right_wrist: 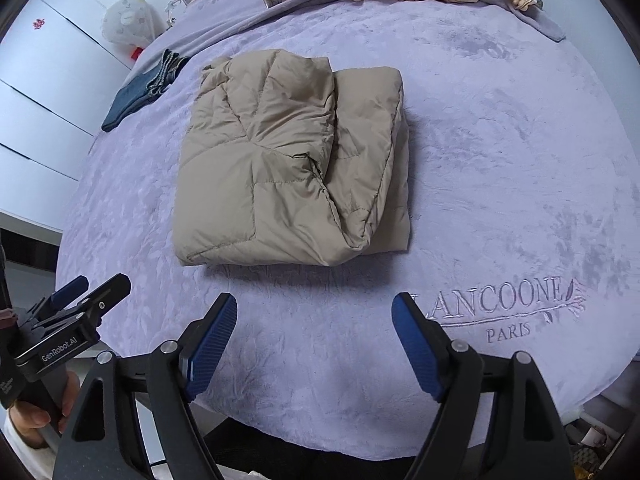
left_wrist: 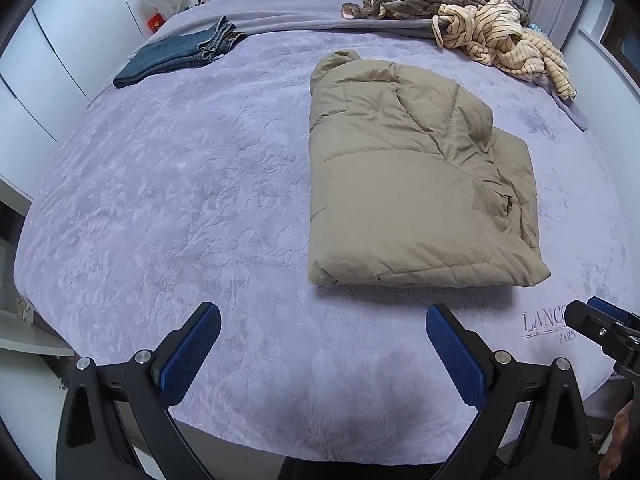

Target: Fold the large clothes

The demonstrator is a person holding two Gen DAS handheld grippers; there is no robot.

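Lavender bedspread [left_wrist: 180, 200] fills my view. Folded tan puffer jacket [left_wrist: 408, 184] lies just beyond both wide, empty claws, long axis running away; right gripper [right_wrist: 314, 344] faces it squarely, left gripper [left_wrist: 324, 356] offset leftward.

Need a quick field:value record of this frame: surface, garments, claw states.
surface: lavender bed cover, embroidered logo at near edge
main garment: tan puffer jacket, folded into a compact rectangle, lying flat
folded jeans: far left side of bed
unfolded pile: striped and brown clothes, far right near the headboard
left claw: open, empty, above near edge of bed, clear of jacket
right claw: open, empty, short of jacket's near edge
contact: neither claw touches any garment
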